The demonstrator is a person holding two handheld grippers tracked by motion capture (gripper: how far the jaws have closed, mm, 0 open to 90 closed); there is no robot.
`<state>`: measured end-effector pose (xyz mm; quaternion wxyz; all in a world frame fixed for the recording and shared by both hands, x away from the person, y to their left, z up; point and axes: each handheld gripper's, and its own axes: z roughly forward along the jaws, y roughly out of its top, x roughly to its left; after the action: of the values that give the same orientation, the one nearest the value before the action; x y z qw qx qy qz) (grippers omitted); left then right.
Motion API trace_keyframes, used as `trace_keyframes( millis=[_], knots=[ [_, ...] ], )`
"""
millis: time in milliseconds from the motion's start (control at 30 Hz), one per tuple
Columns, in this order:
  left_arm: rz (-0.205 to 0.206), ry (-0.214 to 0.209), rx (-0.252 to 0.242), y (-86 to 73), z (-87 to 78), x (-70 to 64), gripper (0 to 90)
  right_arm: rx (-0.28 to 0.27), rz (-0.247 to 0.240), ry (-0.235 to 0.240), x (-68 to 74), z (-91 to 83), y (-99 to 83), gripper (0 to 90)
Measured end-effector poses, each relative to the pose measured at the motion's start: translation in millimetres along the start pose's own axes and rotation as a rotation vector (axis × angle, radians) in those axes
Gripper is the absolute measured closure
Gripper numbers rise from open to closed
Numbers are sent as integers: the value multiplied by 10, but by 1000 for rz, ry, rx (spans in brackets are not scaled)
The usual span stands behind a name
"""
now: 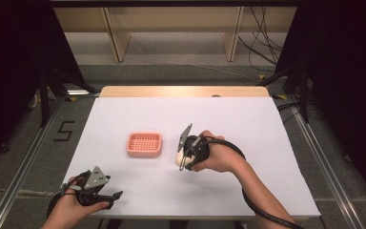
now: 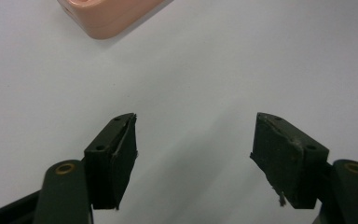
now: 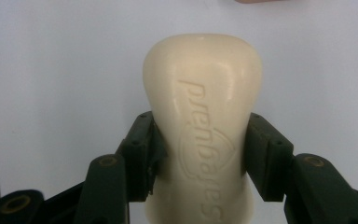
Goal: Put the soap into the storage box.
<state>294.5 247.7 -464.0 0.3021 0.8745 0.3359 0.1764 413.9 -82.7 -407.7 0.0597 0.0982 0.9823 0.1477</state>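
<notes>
A cream bar of soap [image 3: 205, 126] with raised lettering sits between the black jaws of my right gripper [image 3: 200, 149], which is shut on its sides. From above, that gripper [image 1: 183, 160] hovers over the middle of the white table with the soap [image 1: 179, 156] at its tip, just right of a pink slotted soap dish [image 1: 144, 144]. My left gripper [image 1: 112, 198] rests near the front left edge, open, with bare table between its jaws [image 2: 193, 158]. A corner of the pink dish [image 2: 107, 16] shows at the top of the left gripper view.
The white table sheet [image 1: 248, 124] has a wooden strip along its far edge. Black frames and cables stand on the floor to both sides, and a wooden shelf unit [image 1: 171, 28] stands behind.
</notes>
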Motion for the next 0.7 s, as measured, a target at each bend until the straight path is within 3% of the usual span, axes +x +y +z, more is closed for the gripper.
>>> trace_keyframes(
  millis=[67,100,167,400,467,533,600,667,700],
  knots=[
    [3,-1,3,0,0,3,301,0,10,0,2,4,10,505],
    [4,-1,4,0,0,5,303,-4,-19,-3,-18,12,15,505],
    [-20,-5,0,-6,14,-3,304,-5,9,3,-9,13,23,505],
    [0,2,5,4,-18,15,304,-38,9,-10,-32,7,76,505],
    [-28,0,-11,-3,1,-3,304,-55,-12,-3,-44,17,104,505],
    [-23,-2,-8,-2,-2,3,304,-47,29,-3,-20,5,122,505],
    [2,5,5,4,-15,16,304,-52,31,1,-22,3,135,505],
    [2,0,-2,2,-16,17,304,-74,2,8,-46,15,145,505],
    [-20,-6,-6,-1,-9,8,304,-68,15,8,-48,8,146,505]
  ],
)
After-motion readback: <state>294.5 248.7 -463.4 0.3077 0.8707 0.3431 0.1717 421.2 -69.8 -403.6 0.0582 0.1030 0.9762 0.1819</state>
